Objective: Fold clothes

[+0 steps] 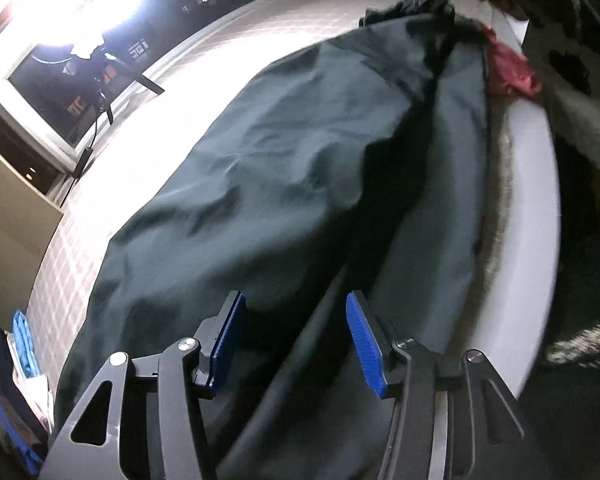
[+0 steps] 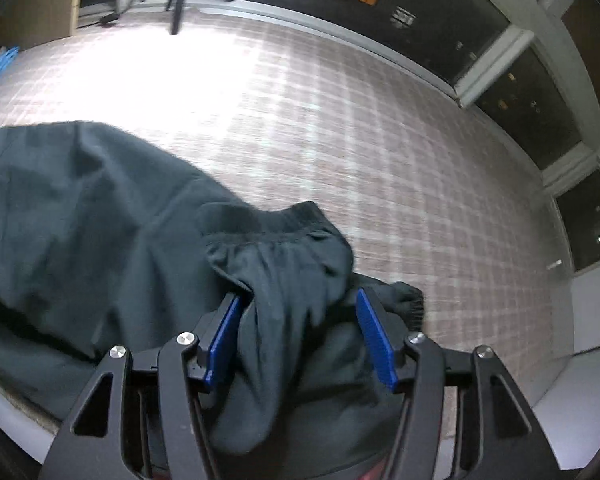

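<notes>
Both grippers, left [image 1: 296, 344] and right [image 2: 296, 340], stand half-open over the dark trousers [image 1: 260, 184], so bunched waistband cloth [image 2: 284, 232] could snag and spoil the fold.

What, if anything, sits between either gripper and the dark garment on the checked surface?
Nothing visible does. The left gripper stands open right over the dark garment; the right gripper is open with a bunched fold at the elastic waistband between its pads.
</notes>
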The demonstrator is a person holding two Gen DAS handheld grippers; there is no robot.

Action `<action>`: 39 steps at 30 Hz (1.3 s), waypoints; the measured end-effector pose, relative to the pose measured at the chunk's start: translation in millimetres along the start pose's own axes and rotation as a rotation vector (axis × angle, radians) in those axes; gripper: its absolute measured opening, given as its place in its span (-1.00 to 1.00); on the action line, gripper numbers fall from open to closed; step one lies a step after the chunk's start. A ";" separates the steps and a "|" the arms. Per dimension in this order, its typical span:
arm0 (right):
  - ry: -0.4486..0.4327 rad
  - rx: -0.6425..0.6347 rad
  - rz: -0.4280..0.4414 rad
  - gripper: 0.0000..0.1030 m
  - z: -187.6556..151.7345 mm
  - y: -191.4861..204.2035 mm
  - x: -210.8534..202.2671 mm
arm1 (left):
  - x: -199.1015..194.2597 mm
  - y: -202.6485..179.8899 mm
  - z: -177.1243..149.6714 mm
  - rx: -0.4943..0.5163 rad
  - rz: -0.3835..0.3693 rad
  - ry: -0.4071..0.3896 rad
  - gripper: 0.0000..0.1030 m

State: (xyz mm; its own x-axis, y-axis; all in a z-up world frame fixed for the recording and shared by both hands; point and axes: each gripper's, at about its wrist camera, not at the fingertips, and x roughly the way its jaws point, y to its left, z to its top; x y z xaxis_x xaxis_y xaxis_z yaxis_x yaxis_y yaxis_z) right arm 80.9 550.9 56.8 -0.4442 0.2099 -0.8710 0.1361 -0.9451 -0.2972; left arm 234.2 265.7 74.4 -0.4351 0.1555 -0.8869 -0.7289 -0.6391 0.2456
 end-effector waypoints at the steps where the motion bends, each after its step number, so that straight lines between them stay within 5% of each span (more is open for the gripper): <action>1: 0.007 0.025 0.025 -0.35 1.4 -7.9 -0.2 | 5.6 0.2 0.1 0.003 0.018 0.011 -0.02; 2: 0.012 0.053 0.047 -0.69 2.4 -15.1 -0.7 | 10.2 1.4 0.1 0.002 0.032 0.021 -0.02; 5: 0.000 0.156 0.109 -0.89 3.4 -33.3 -7.2 | 17.9 9.7 0.3 -0.022 0.050 0.048 -0.02; 16: -0.208 0.594 0.397 -0.94 22.9 -110.0 -69.2 | 9.1 0.9 26.6 -0.086 -0.009 -0.081 0.08; 19: -0.261 0.622 0.423 -0.94 29.8 -118.2 -93.8 | 8.7 -11.4 37.7 -0.075 -0.038 -0.123 0.16; 25: -0.322 0.600 0.431 -0.94 40.5 -116.0 -130.9 | 21.3 -20.0 60.5 -0.054 0.016 -0.154 0.17; 26: -0.326 0.597 0.432 -0.94 40.5 -115.4 -134.2 | 20.8 -15.4 63.0 -0.069 0.019 -0.162 0.06; 29: -0.329 0.595 0.443 -0.94 36.8 -117.7 -136.7 | 14.4 3.8 67.0 -0.121 -0.010 -0.176 -0.98; 37: -0.348 0.710 0.500 -0.94 -38.2 -133.9 -110.0 | -35.8 12.5 59.6 -0.130 -0.041 -0.190 -0.95; 39: -0.297 0.741 0.489 -0.93 -74.3 -133.2 -78.3 | -14.7 0.1 52.5 -0.096 -0.114 -0.107 -0.62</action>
State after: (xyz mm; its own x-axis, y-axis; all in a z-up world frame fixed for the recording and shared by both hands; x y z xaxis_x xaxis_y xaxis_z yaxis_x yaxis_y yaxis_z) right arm 163.3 679.0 135.5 -0.7085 -0.2289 -0.6675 -0.1863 -0.8517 0.4898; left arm 212.8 302.9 108.0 -0.4099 0.3067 -0.8590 -0.7253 -0.6807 0.1031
